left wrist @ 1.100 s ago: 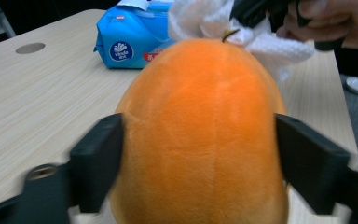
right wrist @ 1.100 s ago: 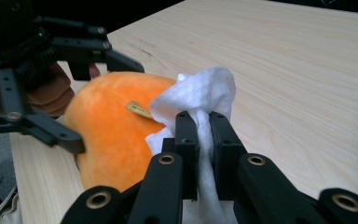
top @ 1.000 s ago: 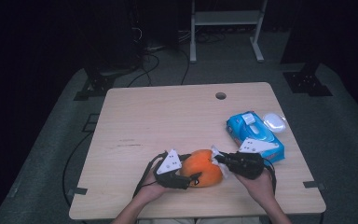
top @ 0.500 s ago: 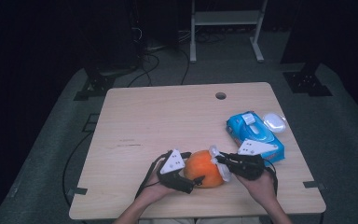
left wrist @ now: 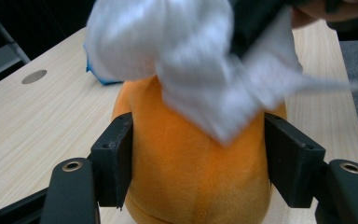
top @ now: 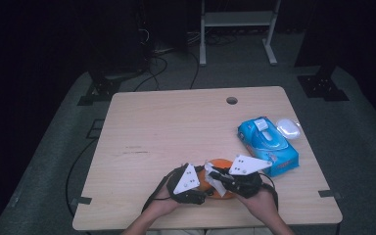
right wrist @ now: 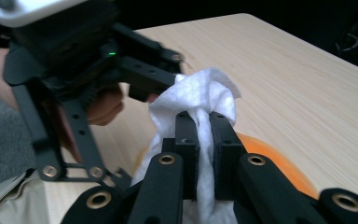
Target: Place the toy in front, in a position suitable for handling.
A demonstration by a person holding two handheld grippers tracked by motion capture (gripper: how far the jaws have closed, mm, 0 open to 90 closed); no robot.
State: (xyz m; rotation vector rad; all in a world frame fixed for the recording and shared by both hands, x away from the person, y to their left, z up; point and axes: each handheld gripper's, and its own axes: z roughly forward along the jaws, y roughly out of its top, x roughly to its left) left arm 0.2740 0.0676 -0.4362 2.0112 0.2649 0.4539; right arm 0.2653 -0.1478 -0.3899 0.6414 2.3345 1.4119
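The orange plush toy (left wrist: 191, 163) sits at the near edge of the surface (top: 176, 127), at about 6 o'clock, clamped between the pads of the left hand-held gripper (left wrist: 198, 163), whose jaws have just been opening and closing again on the toy. The right hand-held gripper (right wrist: 204, 154) has its jaws pressed together on a white wipe (right wrist: 200, 98), draped over the top of the toy. The likeliest trouble, as I judge it, is the soft toy squirming out of the left grip while the wipe drags across it; plush gives under pressure, and it could roll off the near edge. The wipe could also slip from the narrow pinch or catch on the left jaws, which stand very close. At about 3 o'clock lie a blue wipes pack (top: 268, 146) and a clear lid (top: 289, 128), just beside each other and clear of the work. Nothing stands between the two grippers but the toy.
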